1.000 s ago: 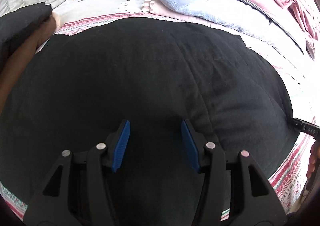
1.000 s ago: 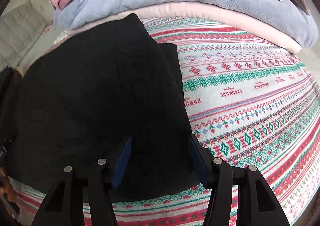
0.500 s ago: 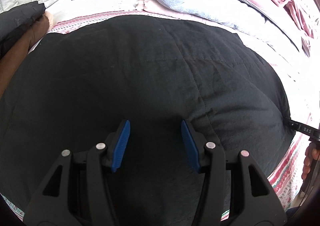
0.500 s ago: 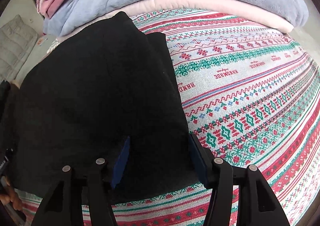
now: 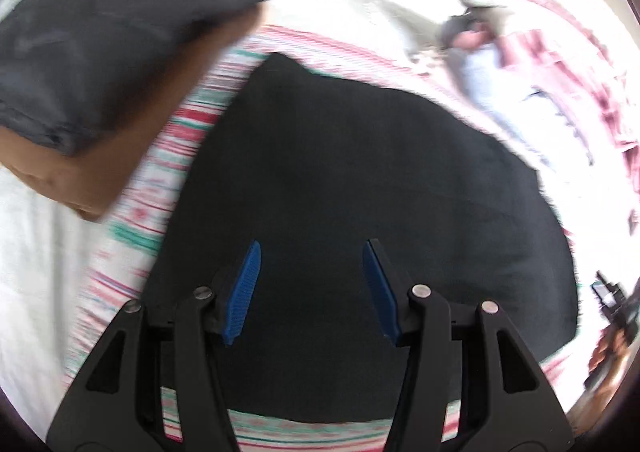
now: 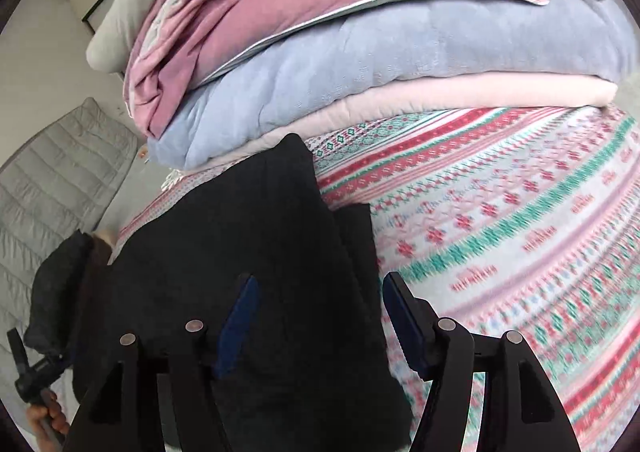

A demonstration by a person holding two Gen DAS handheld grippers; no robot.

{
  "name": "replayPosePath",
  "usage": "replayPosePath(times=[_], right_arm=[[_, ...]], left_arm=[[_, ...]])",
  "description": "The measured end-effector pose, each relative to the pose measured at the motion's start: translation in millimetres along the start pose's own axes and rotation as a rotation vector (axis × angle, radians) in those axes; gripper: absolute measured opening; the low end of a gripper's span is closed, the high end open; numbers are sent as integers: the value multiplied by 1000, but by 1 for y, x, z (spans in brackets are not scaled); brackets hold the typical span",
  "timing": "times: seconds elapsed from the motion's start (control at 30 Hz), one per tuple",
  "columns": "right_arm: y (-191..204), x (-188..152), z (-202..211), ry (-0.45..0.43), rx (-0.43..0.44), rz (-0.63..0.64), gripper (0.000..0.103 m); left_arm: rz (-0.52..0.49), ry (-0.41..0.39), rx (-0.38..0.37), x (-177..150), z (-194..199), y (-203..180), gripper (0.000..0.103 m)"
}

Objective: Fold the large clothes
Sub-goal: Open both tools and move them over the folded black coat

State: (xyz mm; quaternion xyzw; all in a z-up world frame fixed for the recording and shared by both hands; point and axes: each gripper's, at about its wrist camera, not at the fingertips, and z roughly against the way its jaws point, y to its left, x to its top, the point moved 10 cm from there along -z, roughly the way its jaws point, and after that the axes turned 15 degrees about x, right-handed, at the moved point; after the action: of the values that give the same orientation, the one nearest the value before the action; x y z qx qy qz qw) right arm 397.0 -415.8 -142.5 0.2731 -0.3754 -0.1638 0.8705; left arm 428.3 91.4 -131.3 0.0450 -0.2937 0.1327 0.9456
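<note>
A large black garment [image 5: 360,179] lies folded flat on a patterned bedspread [image 5: 160,187]. My left gripper [image 5: 312,284] is open and empty, low over the garment's near part. In the right wrist view the same black garment [image 6: 240,252] fills the lower left, with its right edge beside the red, green and white bedspread [image 6: 520,232]. My right gripper [image 6: 316,324] is open and empty, its jaws standing to either side of the garment's right edge.
A stack of folded blankets, pink [image 6: 320,11], light blue [image 6: 360,71] and pale pink [image 6: 440,103], stands behind the garment. A grey quilted cushion [image 6: 52,179] lies to the left. A person's arm in a black sleeve [image 5: 100,43] reaches in at upper left.
My left gripper has pulled back and swung left, so the garment's left edge and bedspread now show. My right gripper has drawn back and tilted up. Both stay open.
</note>
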Motion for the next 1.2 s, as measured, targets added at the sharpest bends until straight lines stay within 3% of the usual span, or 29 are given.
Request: replayPosePath(times=[0.1,0.2,0.23,0.27,0.3,0.33,0.4,0.5,0.57,0.63,0.7,0.8,0.93,1.13,1.2], right_arm=[[-13,2,-29,45,-44,-8,66],[-13,-2,-50,60,-50,25,64],[-9,0,-54,53,-37,37,58],[-5,5,-58,50,-27,49,42],[-2,5,-63,54,-25,61,14],[1,3,-65,65,-41,83,9],[8,2,-70,78,-76,131,5],[16,7,-54,39,-122,145,4],[19,17,-39,-23,-132,129,3],[19,19,-24,-63,-207,147,3],[9,12,-29,-46,-239,116,3],[-21,-9,-50,15,-213,-28,4],[-12,-2,-67,13,-236,81,5],[-14,3,-78,-25,-257,77,8],[-13,7,-72,-57,-271,75,17]], left_arm=[[-21,32,72,-1,-25,21,55],[3,39,81,4,-39,31,55],[6,28,76,8,-41,30,55],[-5,15,73,10,-44,27,55],[-20,10,82,12,-47,25,54],[-44,0,103,13,-50,23,51],[-87,-23,154,15,-57,18,22],[-73,-36,156,20,-61,14,4],[-49,-45,129,24,-59,14,3],[-44,-56,99,26,-60,15,3],[-51,-57,100,27,-64,13,2],[-45,-52,103,29,-68,11,2],[1,-27,120,31,-71,19,3],[61,-37,106,36,-70,23,3],[67,-49,107,36,-67,23,3]])
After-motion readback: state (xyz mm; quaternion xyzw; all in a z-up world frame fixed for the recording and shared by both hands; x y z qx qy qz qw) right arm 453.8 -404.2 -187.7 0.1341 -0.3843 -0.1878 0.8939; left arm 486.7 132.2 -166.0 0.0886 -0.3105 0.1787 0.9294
